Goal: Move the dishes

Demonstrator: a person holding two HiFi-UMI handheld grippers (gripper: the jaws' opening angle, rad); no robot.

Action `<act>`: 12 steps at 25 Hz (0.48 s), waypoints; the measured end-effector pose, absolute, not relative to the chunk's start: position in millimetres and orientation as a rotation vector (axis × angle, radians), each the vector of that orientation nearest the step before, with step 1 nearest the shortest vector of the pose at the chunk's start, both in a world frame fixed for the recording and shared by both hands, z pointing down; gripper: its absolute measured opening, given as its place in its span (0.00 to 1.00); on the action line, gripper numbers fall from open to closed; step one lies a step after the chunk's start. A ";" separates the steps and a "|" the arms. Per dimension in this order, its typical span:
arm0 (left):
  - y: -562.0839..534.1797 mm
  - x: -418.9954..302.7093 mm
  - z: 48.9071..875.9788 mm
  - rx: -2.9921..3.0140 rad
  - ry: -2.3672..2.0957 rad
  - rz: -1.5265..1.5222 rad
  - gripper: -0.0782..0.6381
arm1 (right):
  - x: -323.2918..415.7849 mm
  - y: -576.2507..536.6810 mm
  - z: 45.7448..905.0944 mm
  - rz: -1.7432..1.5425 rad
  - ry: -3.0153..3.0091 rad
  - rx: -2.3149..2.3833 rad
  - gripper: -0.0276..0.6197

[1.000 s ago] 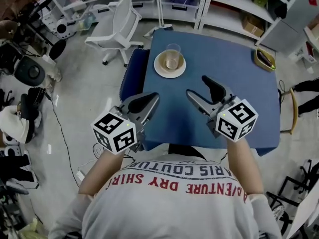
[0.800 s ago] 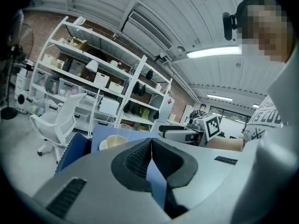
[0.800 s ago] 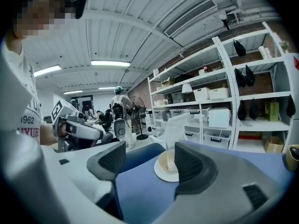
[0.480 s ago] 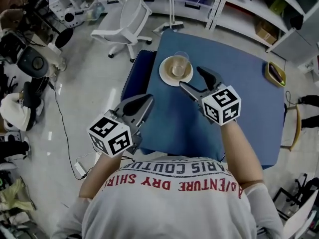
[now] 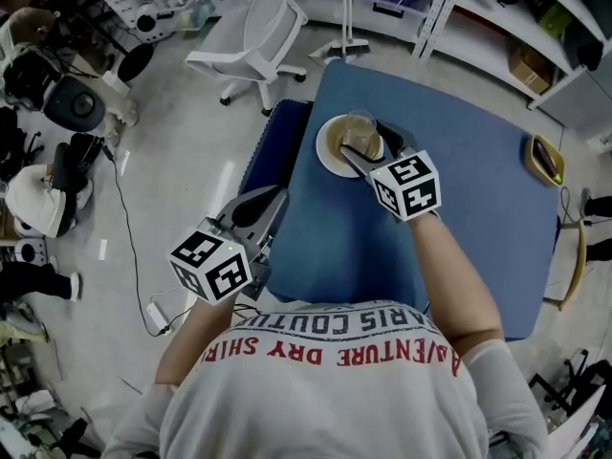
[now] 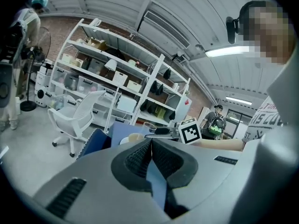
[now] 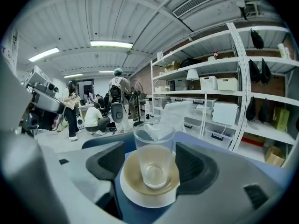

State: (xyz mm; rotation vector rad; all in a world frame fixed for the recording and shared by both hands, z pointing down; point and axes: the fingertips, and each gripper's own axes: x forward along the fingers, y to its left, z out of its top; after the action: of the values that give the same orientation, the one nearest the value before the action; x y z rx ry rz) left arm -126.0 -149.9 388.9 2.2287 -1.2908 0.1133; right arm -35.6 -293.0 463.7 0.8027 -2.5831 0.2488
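Note:
A clear glass (image 5: 361, 129) stands on a tan plate with a white rim (image 5: 333, 151) at the far left of the blue table (image 5: 459, 208). My right gripper (image 5: 364, 143) reaches over the plate. In the right gripper view the glass (image 7: 154, 146) and plate (image 7: 140, 196) sit between the jaws of the right gripper (image 7: 153, 163). These have just opened wider and touch neither. My left gripper (image 5: 266, 206) hangs shut and empty off the table's near left edge. In the left gripper view the pads of the left gripper (image 6: 150, 158) meet.
A dark blue chair seat (image 5: 277, 146) is pushed against the table's left side. A white office chair (image 5: 256, 34) stands beyond it. A yellow-rimmed dish (image 5: 545, 159) lies at the table's far right corner. Shelving lines the back wall, and clutter and a cable lie on the floor at left.
My right gripper has moved forward and down across the table, and its jaws now flank the glass and plate. The left gripper has drifted slightly left and lower, staying shut.

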 end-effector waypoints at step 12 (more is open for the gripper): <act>-156.9 -134.4 402.5 2.177 -1.301 0.108 0.15 | -43.4 -305.0 477.3 0.275 -2.584 0.810 0.48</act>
State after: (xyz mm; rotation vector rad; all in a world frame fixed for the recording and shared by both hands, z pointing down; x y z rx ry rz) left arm -134.4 -156.9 402.5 2.1769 -1.3008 0.1081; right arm -43.4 -305.0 477.3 0.8104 -2.5843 0.2755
